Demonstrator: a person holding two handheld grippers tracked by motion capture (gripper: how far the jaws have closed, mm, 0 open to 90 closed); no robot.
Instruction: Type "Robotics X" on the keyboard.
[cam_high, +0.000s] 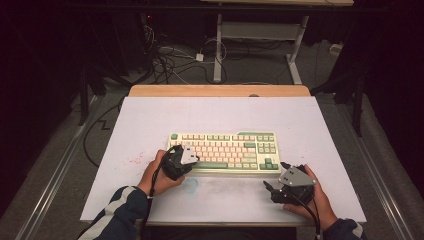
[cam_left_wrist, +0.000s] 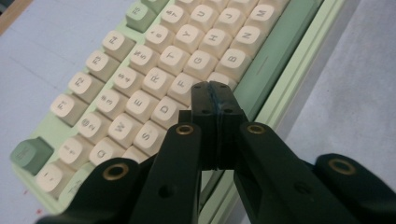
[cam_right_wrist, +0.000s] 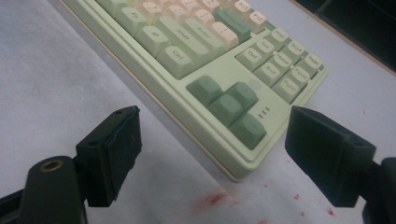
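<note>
A pale green keyboard (cam_high: 223, 152) with cream and green keys lies in the middle of the white sheet. My left gripper (cam_high: 186, 159) hovers over its left front part. In the left gripper view the two black jaws of that gripper (cam_left_wrist: 215, 91) are pressed together with nothing between them, their tips just above the lower letter keys of the keyboard (cam_left_wrist: 140, 88), near the space bar (cam_left_wrist: 266, 60). My right gripper (cam_high: 277, 181) stands open on the sheet in front of the keyboard's right corner. In the right gripper view its jaws (cam_right_wrist: 212, 140) frame the arrow keys (cam_right_wrist: 229, 107) from a short way off, touching nothing.
The white sheet (cam_high: 150, 125) covers a wooden table whose far edge (cam_high: 220, 90) shows bare. Red specks (cam_high: 134, 161) and a bluish smudge (cam_high: 191, 185) mark the sheet near the front. Beyond the table are cables on the floor and another table's legs (cam_high: 218, 50).
</note>
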